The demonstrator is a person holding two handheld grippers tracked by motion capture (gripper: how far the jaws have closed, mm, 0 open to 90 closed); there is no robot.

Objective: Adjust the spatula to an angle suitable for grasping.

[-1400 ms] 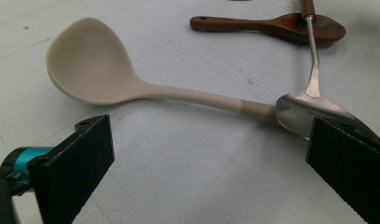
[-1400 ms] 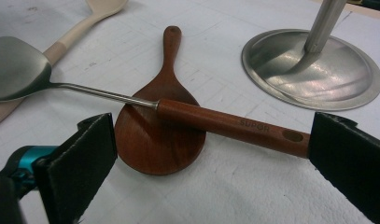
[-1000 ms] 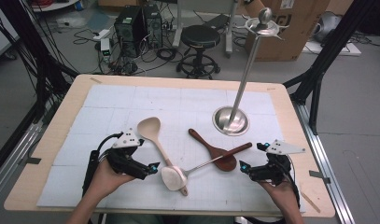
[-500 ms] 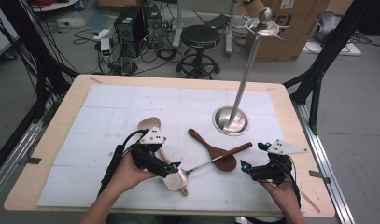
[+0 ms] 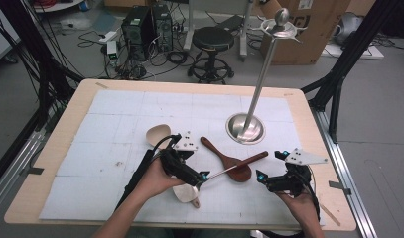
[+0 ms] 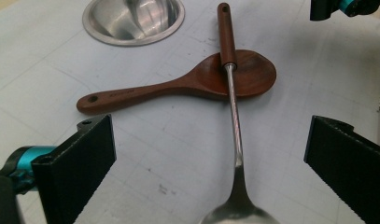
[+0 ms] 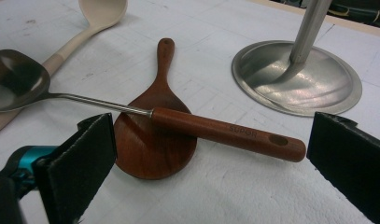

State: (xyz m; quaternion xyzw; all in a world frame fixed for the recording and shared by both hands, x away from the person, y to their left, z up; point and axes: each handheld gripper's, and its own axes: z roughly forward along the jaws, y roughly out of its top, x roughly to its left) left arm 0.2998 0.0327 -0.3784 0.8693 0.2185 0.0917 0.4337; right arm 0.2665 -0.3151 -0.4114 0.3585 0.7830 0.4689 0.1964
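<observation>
Your left tool [image 5: 203,177] stands wide open over the metal ladle [image 6: 234,140], whose thin shaft runs straight ahead between the jaws, touching neither. Farther ahead of it, the ladle's wooden handle lies across the bowl of the dark wooden spoon [image 6: 178,84]. Your right tool [image 5: 259,175] is wide open too, with that handle end just ahead of its jaws on the counter [image 5: 115,109].

The high view looks forward and down from above. Both gripper views sit low and close, apparently facing each other across the dark wooden flat paddle [image 6: 197,79] between them.
</observation>
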